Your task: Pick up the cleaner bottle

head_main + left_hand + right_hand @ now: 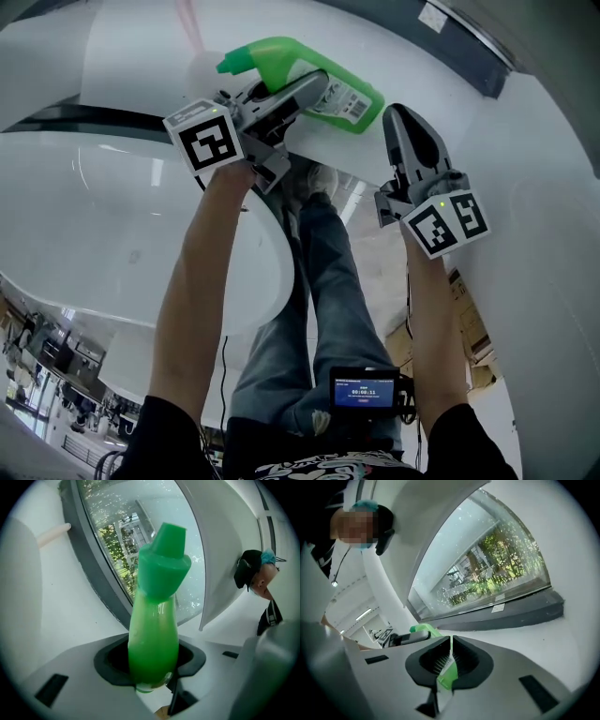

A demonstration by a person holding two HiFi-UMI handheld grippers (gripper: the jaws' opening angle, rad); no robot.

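Observation:
The cleaner bottle (323,80) is bright green with a white label and lies tilted, cap to the left, over a white ledge (525,169). My left gripper (305,94) is shut on its body; in the left gripper view the bottle (153,634) fills the gap between the dark pads (190,660), cap pointing up. My right gripper (401,117) stands just right of the bottle's base, jaws shut, holding nothing. In the right gripper view (451,660) a green strip of the bottle (423,631) shows past the closed pads.
A curved window with a dark frame (86,569) runs behind the ledge. A pale pink rod (54,533) lies at the left. A person in a dark cap (253,571) stands to the right. A white rounded surface (131,234) lies below left.

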